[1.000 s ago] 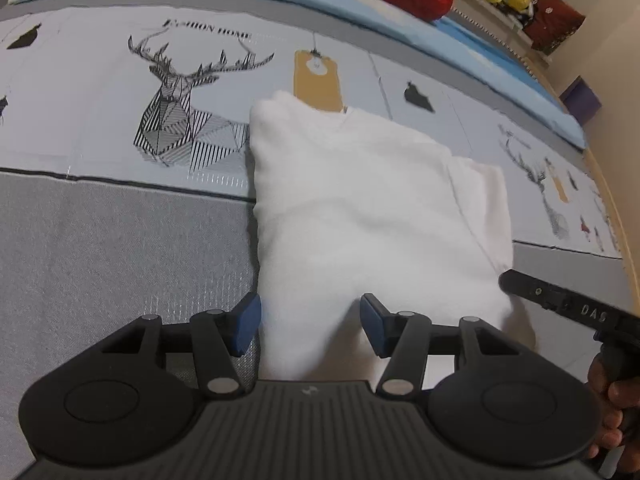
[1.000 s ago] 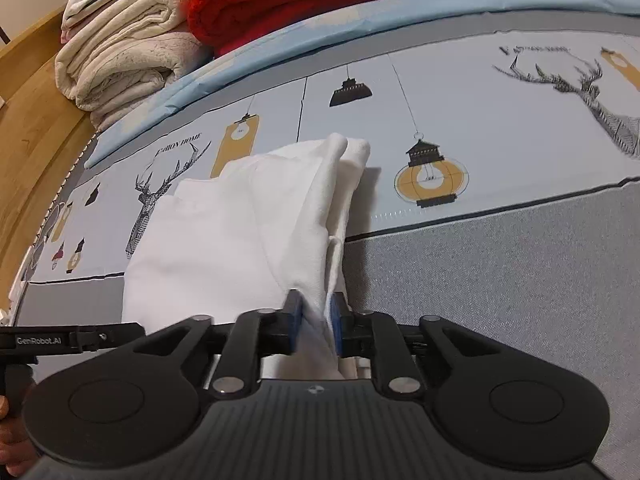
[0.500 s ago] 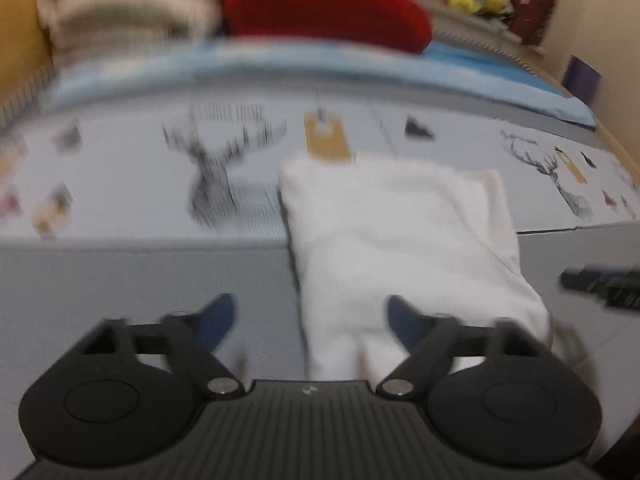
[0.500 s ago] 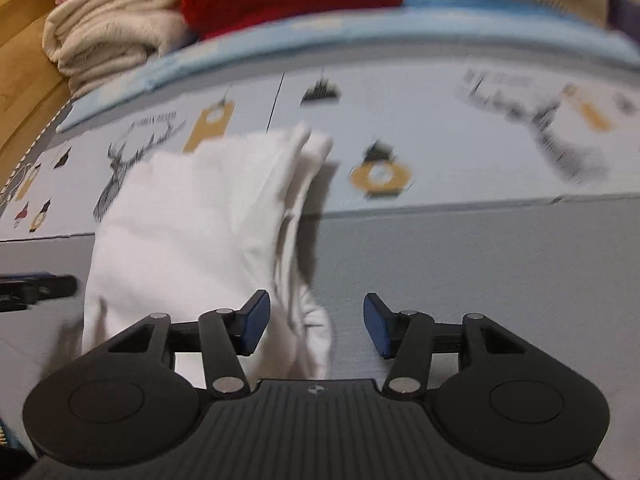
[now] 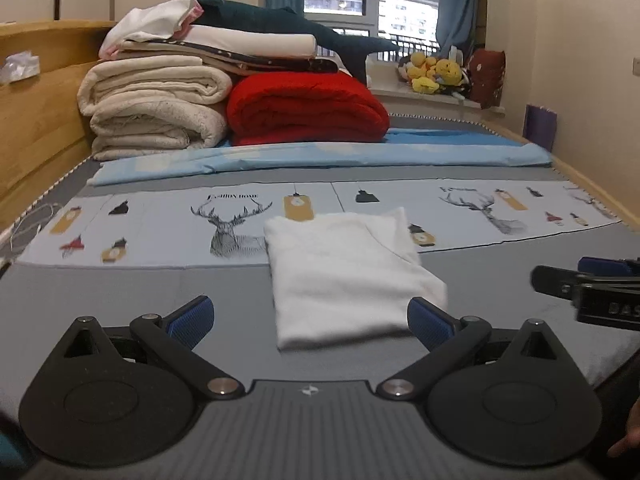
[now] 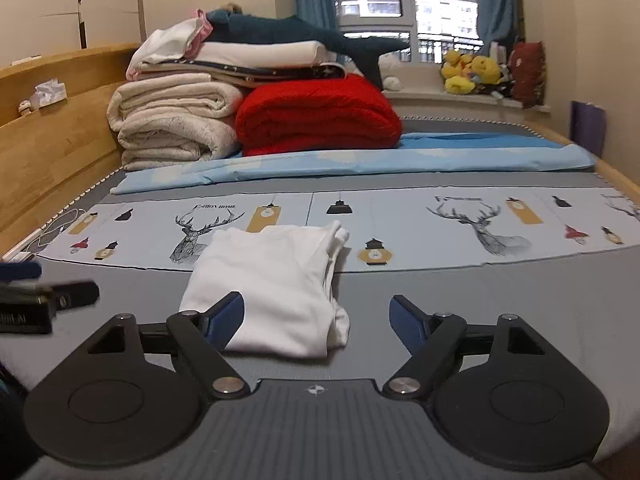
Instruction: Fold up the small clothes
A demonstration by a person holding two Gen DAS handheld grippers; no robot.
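A white garment (image 5: pixel 344 272) lies folded in a neat rectangle on the grey bed cover, its far edge on the printed deer strip. It also shows in the right wrist view (image 6: pixel 272 284). My left gripper (image 5: pixel 310 322) is open and empty, held just short of the garment's near edge. My right gripper (image 6: pixel 316 318) is open and empty, near the garment's near right corner. Each gripper shows at the edge of the other's view: the right one (image 5: pixel 592 280) and the left one (image 6: pixel 44 292).
Folded cream blankets (image 5: pixel 156 108) and a red blanket (image 5: pixel 308 108) are stacked at the head of the bed, beside the wooden headboard (image 5: pixel 36 120). A light blue sheet (image 5: pixel 320 156) lies across the bed. Plush toys (image 5: pixel 436 74) sit on the window sill.
My right gripper opened and let go of the garment's edge. Both grippers pulled back and tilted up from the garment, which now lies flat and folded.
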